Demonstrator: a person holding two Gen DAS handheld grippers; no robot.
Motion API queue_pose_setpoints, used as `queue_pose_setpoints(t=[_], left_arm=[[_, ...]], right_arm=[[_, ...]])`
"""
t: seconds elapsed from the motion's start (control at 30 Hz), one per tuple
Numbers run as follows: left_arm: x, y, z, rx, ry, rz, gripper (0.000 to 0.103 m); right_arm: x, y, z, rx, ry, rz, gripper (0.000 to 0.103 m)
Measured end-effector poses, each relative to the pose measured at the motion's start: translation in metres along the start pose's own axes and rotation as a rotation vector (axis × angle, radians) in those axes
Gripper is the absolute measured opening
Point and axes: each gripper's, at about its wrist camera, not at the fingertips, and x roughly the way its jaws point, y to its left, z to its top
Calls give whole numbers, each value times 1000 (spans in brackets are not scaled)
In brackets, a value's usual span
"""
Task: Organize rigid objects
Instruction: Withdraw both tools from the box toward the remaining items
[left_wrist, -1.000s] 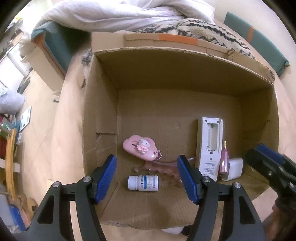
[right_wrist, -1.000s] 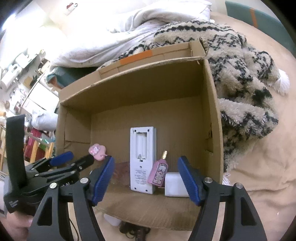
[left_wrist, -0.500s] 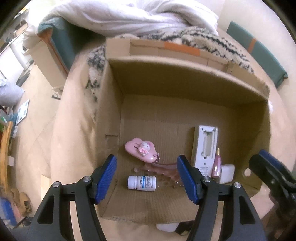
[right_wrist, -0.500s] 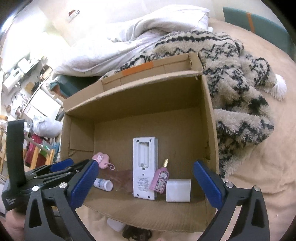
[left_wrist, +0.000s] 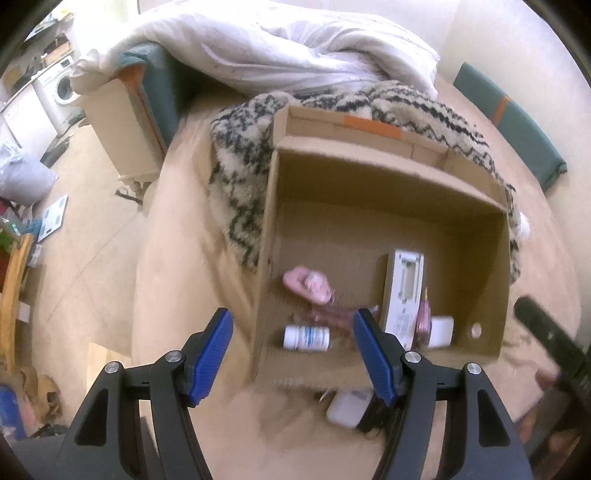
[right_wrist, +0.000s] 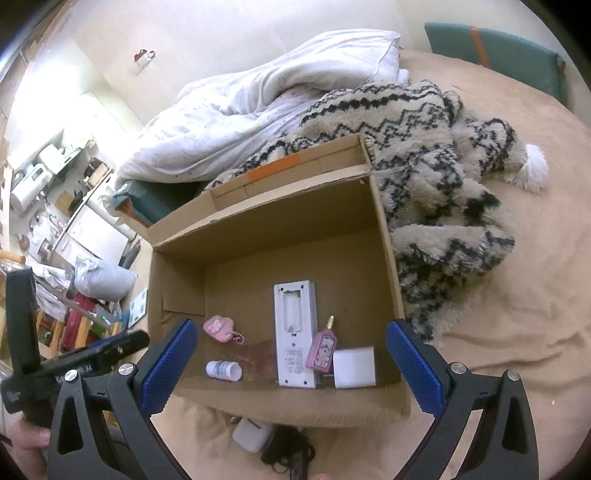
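An open cardboard box (right_wrist: 266, 221) stands on the bed. Along its near wall lie a white pill bottle (right_wrist: 223, 370), a clear pink hair claw (right_wrist: 260, 356), a white remote (right_wrist: 295, 332) with its battery bay bare, a pink perfume bottle (right_wrist: 322, 350) and a white cube (right_wrist: 354, 367). A pink charm (right_wrist: 218, 328) rests further left. My right gripper (right_wrist: 291, 326) hangs above the box's near wall, jaws wide open with nothing between them. My left gripper (left_wrist: 291, 321) hovers over the box's near left corner, open and holding nothing. A white earbud case (right_wrist: 253, 435) and a black item (right_wrist: 291, 458) lie on the bed before the box.
A patterned fleece blanket (right_wrist: 424, 147) lies behind and right of the box, with a white duvet (right_wrist: 258, 103) beyond it. A teal cushion (right_wrist: 491, 48) sits at the far right. The bed's edge drops to a cluttered floor (left_wrist: 55, 221) on the left.
Both grippers have risen and drawn back from the box, so more of the bed shows. The right jaws have spread wider. The things in the box have not moved.
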Motion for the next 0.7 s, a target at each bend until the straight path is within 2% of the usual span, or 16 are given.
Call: queue_pose_setpoints(t=[0.17,0.43,0.57,0.7], left_arm=[[-11,8,-25,3,23,5,65],[-9,21,-57,-16,44,20,65],[-2,31,-62,-44,52,40,65],[1,40,-60,-92,59,31,65]], right_arm=[[-13,0,-14,-9,10,-4,103],[-13,-14,-49,69,120,2,103],[-7,-20,-60,95,166,-9,103],[14,-27,-69,135,256,-19,103]])
